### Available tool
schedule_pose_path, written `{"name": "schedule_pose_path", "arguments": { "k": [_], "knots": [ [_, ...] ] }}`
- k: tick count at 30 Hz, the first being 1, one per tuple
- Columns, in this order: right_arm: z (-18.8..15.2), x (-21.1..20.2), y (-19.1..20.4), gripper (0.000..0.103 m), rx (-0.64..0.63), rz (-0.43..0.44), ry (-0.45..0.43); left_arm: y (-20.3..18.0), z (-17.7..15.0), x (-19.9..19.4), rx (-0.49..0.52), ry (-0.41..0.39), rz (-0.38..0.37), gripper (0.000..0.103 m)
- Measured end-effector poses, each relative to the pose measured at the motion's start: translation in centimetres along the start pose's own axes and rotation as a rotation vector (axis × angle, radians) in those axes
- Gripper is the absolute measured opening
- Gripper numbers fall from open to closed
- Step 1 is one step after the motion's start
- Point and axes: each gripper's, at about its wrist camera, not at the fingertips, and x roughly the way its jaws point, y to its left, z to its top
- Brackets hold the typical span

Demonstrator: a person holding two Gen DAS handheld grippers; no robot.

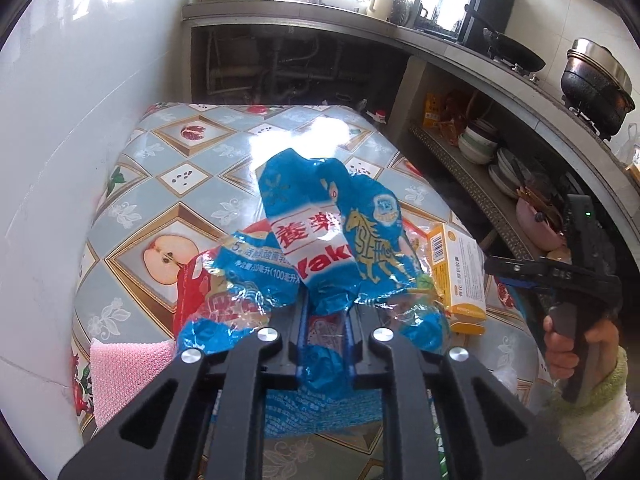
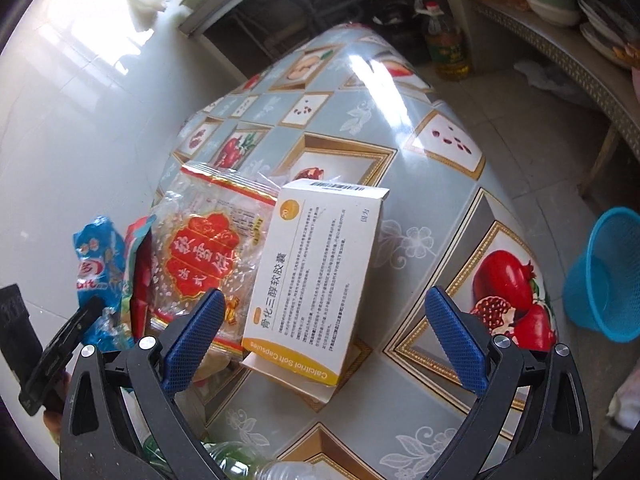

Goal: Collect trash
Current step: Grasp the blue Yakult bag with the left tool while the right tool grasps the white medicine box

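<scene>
Here the left gripper has its fingers clenched on a crumpled blue plastic wrapper, the film bunched between the two blue pads and spilling up and forward over the pile of trash. The wrapper lies on the counter, which is covered in a patterned cloth of fruit pictures, toward its near edge. Under and just left of the wrapper a red packet shows, and a pink cloth lies at the counter's near left edge against the white wall.

The right gripper hangs with its fingers spread wide and released, one on each side of a white and yellow medicine box, neither pad touching it. The box lies tilted, its near end on the cloth and its left side leaning against a clear biscuit packet with a red label. In the left wrist view the same box sits at the right end of the pile, near the counter's right edge, and a hand in a pale sleeve grips the right gripper's handle there.

Off the counter's right edge a blue basket stands on the floor. A clear plastic bottle lies at the counter's near edge below the right gripper.
</scene>
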Motion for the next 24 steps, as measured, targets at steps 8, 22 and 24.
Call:
{"name": "schedule_pose_path", "arguments": {
  "k": [8, 22, 24],
  "knots": [
    [1.4, 2.8, 2.0, 0.095, -0.014, -0.086, 0.073, 0.0, 0.3, -4.2, -0.002, -0.118, -0.049, 0.007],
    [1.3, 4.4, 2.0, 0.075, -0.008, -0.190, 0.092, 2.4, 0.7, -12.1, -0.080, -0.461, -0.118, 0.003],
    [1.2, 4.1, 1.7, 0.074, 0.012, -0.176, 0.085, 2.8, 0.7, -12.3, -0.096, -0.465, -0.129, 0.003]
  ]
}}
